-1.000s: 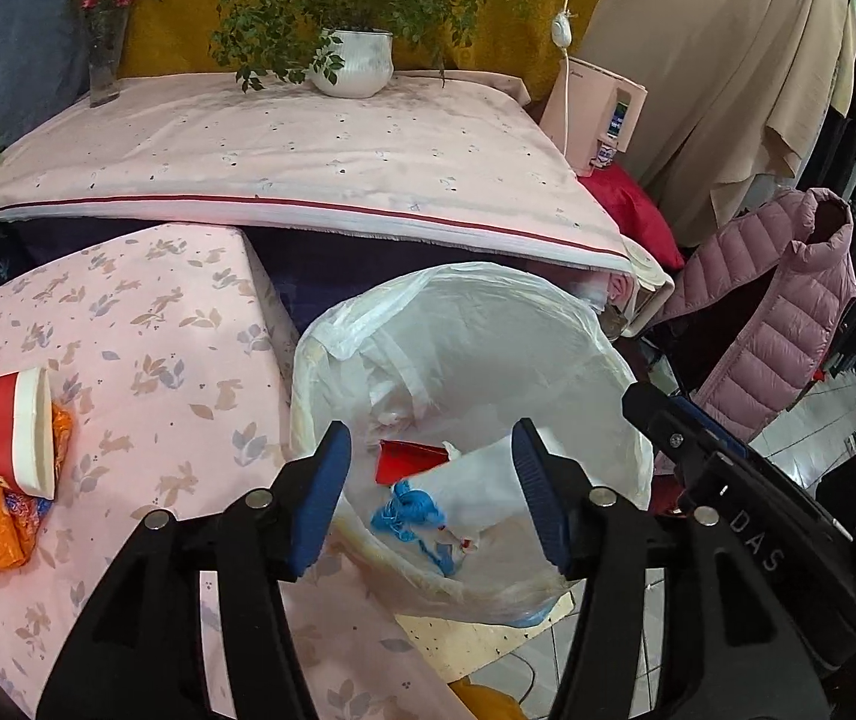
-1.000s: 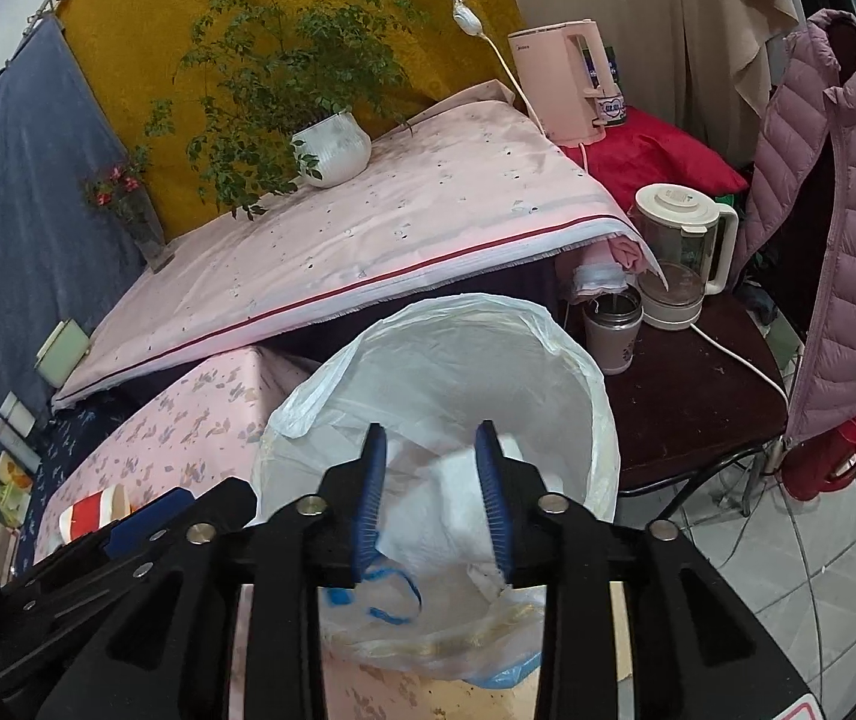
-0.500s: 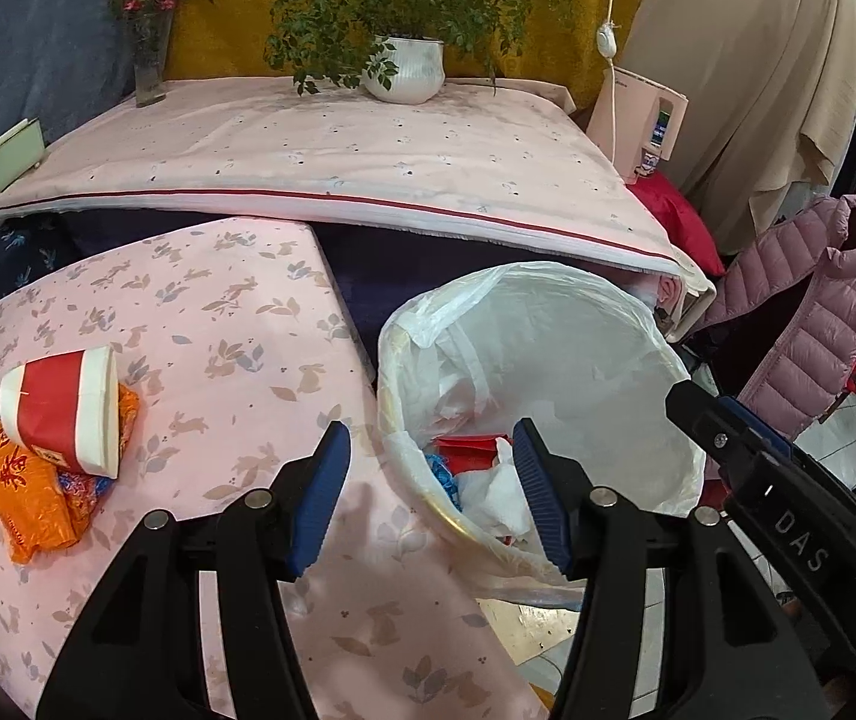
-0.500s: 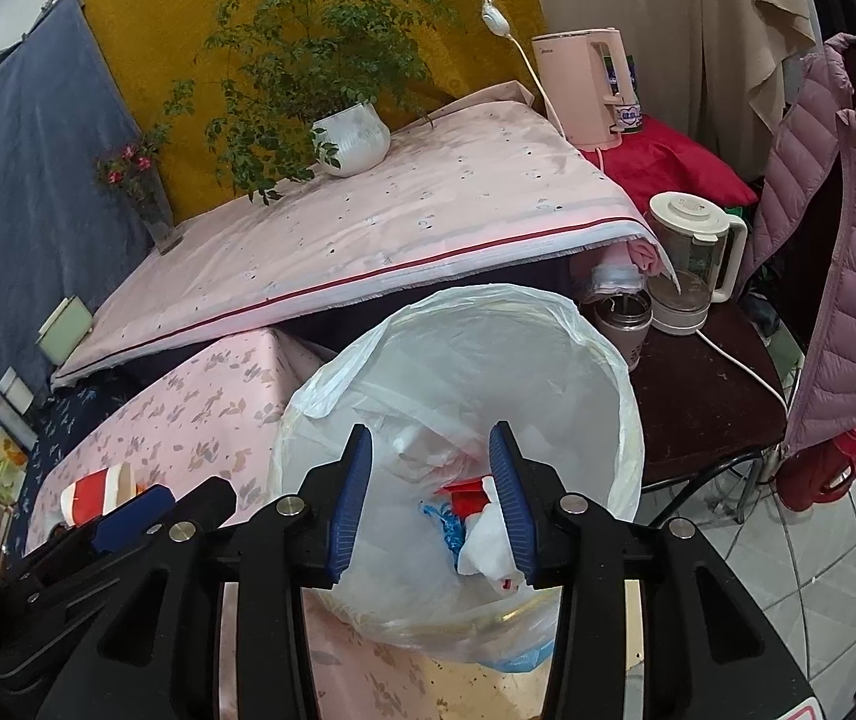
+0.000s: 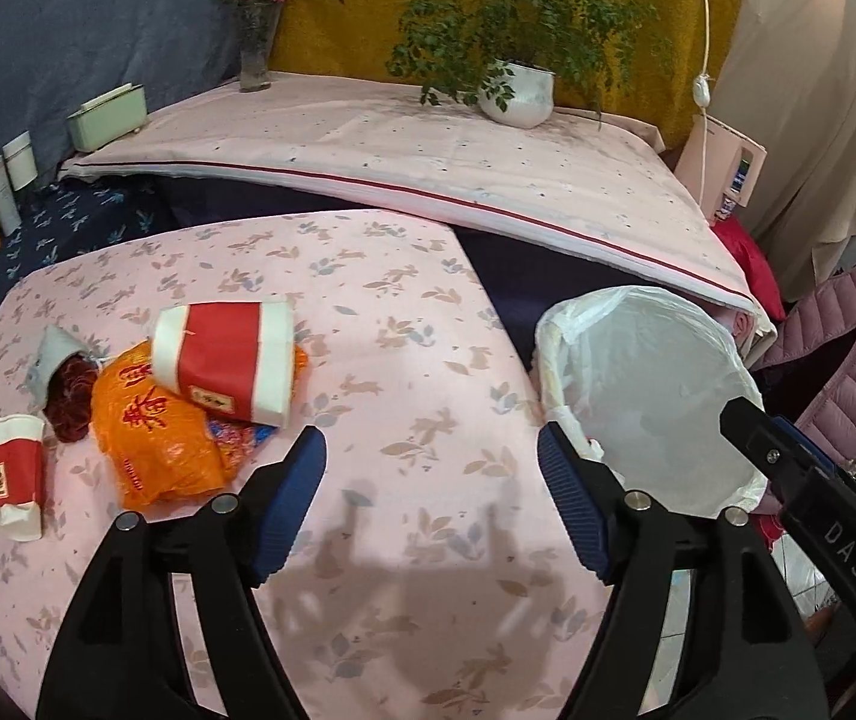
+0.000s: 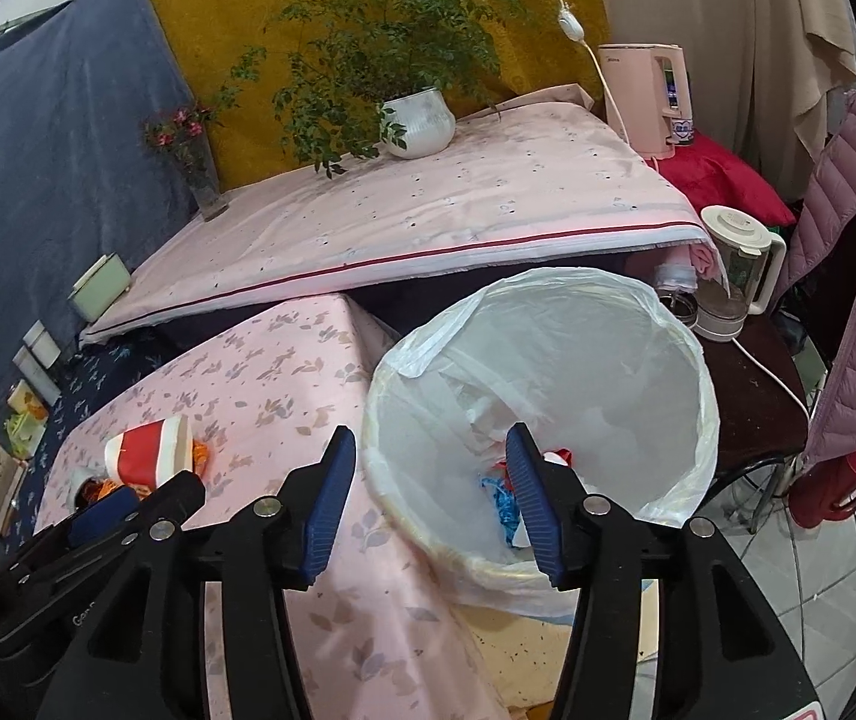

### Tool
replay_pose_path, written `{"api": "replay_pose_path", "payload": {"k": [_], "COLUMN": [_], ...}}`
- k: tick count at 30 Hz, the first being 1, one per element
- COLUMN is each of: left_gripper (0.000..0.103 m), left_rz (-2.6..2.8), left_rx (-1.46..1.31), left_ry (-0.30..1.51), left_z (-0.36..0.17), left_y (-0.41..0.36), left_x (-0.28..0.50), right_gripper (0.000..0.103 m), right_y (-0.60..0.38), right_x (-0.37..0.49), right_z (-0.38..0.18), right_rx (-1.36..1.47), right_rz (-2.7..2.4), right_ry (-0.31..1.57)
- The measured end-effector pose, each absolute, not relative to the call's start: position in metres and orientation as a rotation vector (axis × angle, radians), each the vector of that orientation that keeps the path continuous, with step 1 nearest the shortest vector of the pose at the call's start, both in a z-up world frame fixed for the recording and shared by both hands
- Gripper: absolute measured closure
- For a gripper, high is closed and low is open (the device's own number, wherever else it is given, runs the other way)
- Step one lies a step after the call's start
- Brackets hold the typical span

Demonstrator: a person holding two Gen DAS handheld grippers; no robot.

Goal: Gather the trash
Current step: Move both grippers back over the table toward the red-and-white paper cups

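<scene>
Two empty grippers hover over a floral-clothed table and a lined trash bin.

The left gripper (image 5: 431, 495), ribbed blue pads opening wide, holds nothing above the pink cloth (image 5: 404, 360). To its left lie a crumpled orange wrapper (image 5: 155, 450) and a red-and-white paper cup (image 5: 227, 363). The right gripper (image 6: 428, 501), opening and empty, hangs over the round bin's (image 6: 554, 300) thin white plastic liner.
</scene>
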State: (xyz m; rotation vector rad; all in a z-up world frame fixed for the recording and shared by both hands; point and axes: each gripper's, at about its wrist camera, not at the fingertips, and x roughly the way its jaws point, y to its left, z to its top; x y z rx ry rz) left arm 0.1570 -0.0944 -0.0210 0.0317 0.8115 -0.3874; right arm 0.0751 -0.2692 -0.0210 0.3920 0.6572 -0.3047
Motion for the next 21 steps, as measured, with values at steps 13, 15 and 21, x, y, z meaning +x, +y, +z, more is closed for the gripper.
{"api": "replay_pose_path", "payload": {"k": [13,15,21], "left_gripper": [0.015,0.015,0.014], "left_rz": [-0.159,-0.116,0.011], "left_rx": [-0.036,-0.044,-0.061], "left_ry": [0.824,0.829,0.839], "left_z": [-0.036,-0.039,-0.049], "left_y": [0.012,0.030,0.083], "left_x": [0.161,0.163,0.170], "right_gripper": [0.042,0.042,0.041], "right_y": [-0.197,-0.188,-0.161], "right_x": [0.089,0.091,0.099], "right_z": [-0.021,-0.021,-0.026], "right_rx": [0.329,0.320,0.299], "right_rz": [-0.202,-0.190,-0.159], "right_ry": [0.698,0.704,0.730]}}
